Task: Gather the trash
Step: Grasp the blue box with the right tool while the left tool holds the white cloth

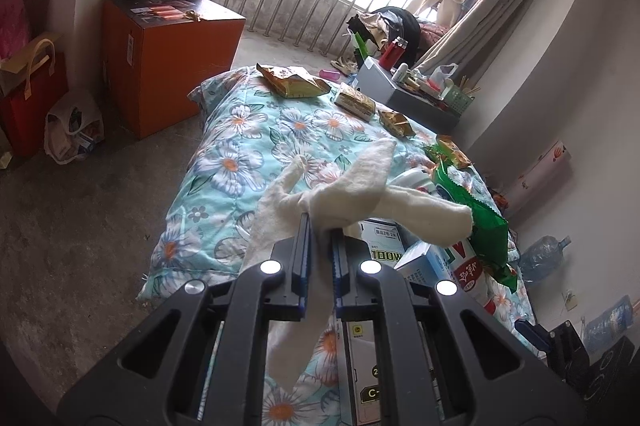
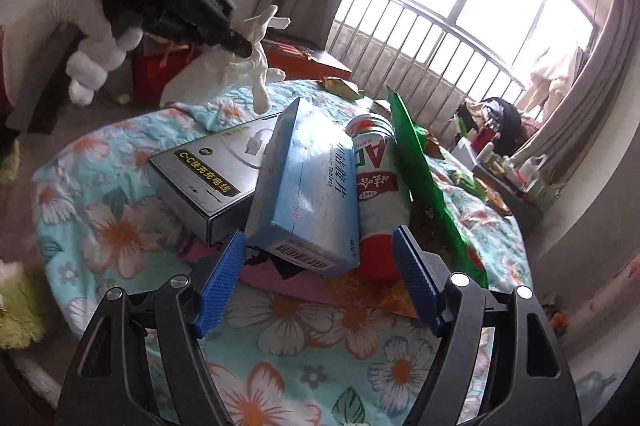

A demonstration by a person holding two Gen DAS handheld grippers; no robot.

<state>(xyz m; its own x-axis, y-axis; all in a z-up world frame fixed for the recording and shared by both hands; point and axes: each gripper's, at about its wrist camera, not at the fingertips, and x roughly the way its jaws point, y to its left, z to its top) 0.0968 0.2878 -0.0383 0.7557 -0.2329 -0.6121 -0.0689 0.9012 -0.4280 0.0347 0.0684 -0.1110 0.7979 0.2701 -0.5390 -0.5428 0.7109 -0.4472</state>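
My left gripper point(image 1: 320, 226) is shut on a white cloth glove point(image 1: 360, 185), which hangs over the flowered quilt point(image 1: 224, 161). The right wrist view shows that gripper point(image 2: 240, 45) raised at the upper left with the glove point(image 2: 256, 65) dangling from it. My right gripper point(image 2: 319, 234) stands open, low over a pile of trash. Its fingertips flank the near end of a blue tablet box point(image 2: 304, 185) without touching it. Beside the box lie a grey cable box point(image 2: 208, 177), a red-and-white bottle point(image 2: 380, 185) and a green wrapper point(image 2: 424, 177). Gold snack wrappers point(image 1: 292, 81) lie at the bed's far end.
An orange carton point(image 1: 168, 53), a red bag point(image 1: 32, 97) and a plastic bag point(image 1: 72, 129) stand on the floor to the left. A cluttered grey stand point(image 1: 400, 93) sits beyond the bed. Water jugs point(image 1: 544, 254) lie by the right wall. A fluffy white sleeve point(image 2: 92, 65) holds the left gripper.
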